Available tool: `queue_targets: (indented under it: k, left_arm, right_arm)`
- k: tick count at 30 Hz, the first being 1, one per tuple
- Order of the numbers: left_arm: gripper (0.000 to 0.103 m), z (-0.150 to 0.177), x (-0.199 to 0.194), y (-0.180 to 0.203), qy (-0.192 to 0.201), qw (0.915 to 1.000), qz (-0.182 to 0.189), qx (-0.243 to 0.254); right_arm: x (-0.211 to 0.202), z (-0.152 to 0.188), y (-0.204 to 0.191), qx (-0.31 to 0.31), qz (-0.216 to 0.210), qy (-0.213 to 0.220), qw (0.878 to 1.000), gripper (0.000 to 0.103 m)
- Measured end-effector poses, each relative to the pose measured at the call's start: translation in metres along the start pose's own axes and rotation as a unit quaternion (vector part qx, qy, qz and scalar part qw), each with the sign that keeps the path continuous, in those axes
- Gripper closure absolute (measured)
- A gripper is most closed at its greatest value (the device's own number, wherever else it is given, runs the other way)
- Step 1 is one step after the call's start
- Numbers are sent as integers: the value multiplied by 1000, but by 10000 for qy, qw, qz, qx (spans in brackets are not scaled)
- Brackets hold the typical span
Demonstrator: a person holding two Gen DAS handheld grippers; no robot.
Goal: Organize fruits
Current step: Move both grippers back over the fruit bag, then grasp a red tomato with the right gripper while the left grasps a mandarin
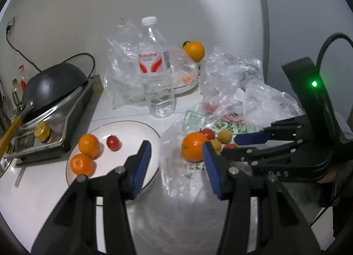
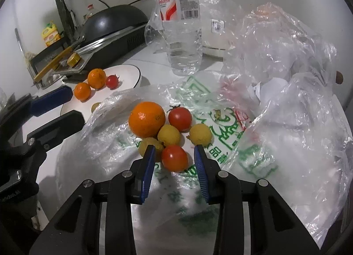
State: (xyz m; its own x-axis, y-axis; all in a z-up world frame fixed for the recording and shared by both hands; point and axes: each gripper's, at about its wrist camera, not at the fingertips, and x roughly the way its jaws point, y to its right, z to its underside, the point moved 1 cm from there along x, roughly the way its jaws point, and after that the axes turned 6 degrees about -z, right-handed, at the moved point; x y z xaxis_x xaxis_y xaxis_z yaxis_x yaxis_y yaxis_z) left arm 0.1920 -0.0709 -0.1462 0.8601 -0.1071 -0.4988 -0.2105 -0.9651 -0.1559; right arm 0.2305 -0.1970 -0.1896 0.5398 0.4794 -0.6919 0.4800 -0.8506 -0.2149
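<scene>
1. Right gripper (image 2: 174,158) hangs over the fruit heap on the bag (image 2: 222,144), jaws apart either side of the near tomato (image 2: 175,157), not pressing it.
2. Left gripper (image 1: 176,162) is empty, jaws apart, near the plate (image 1: 132,127).
3. Step in hand: picking the tomato. Next, probably: lower, close, carry to the plate.

Just ahead of the right claw (image 2: 174,155), a red tomato (image 2: 175,157) lies between its blue pads, which stand apart from it. Behind it cluster 3 small yellow fruits (image 2: 169,134), a second tomato (image 2: 180,118) with a green stem, and a large orange (image 2: 146,119), all on a flattened printed plastic bag (image 2: 222,144). Far to the claw's left, a white plate (image 2: 130,74) holds 2 mandarins (image 2: 96,78) side by side and 1 small red tomato (image 2: 111,81).
</scene>
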Motion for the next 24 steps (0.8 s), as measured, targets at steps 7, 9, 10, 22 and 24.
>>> queue_targets:
  k: [7,9,10,22,24]
  left_arm:
    - [53,-7,7,12,-67,9999,60,70]
    - [53,-10,10,16,-94,9999,73,87]
    - [53,-11,11,17,-99,9999,89,89]
    - [53,-20,37,21,-431,9987,166,-194]
    - [53,-19,45,24,-512,9984,160,-164]
  right_arm:
    - [9,0,6,-55,-72,-277,9996,65]
    - [11,0,3,-160,-107,-321,9993,66]
    - [12,0,1,-240,-159,-350,9990,75]
    - [-19,-8,4,-685,189,550,9960,76]
    - [-27,-11,11,-594,273,864,9941,76]
